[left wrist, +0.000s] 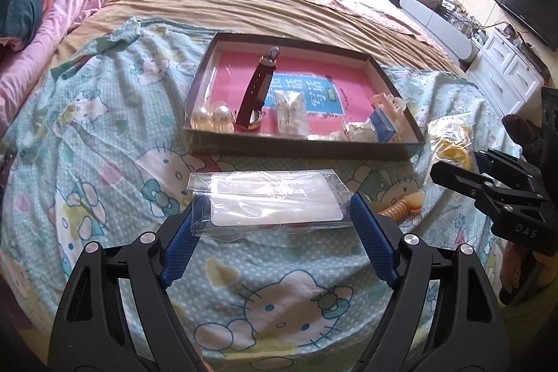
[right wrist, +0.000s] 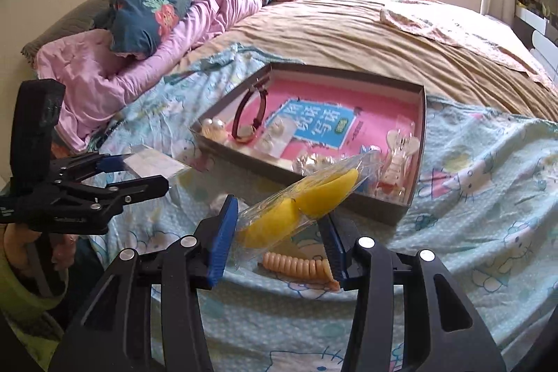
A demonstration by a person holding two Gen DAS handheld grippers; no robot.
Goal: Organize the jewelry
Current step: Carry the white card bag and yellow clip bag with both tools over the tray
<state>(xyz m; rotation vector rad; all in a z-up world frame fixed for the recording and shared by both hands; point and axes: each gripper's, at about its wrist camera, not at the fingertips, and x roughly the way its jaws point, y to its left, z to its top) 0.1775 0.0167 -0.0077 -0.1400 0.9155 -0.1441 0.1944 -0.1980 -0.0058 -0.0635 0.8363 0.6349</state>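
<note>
The left gripper (left wrist: 272,225) pinched a light, slippery clear packet (left wrist: 275,201) by its ends while the right gripper (right wrist: 279,239) clamped a crinkly yellow packet (right wrist: 296,208) at mid-length.

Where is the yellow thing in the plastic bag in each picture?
Left wrist view: the yellow thing in the plastic bag shows at the right edge, just right of the tray's near corner.
Right wrist view: it sits low in the middle, pinched between the right tongs.
Shared landmark: the tray with the pink floor.
</note>
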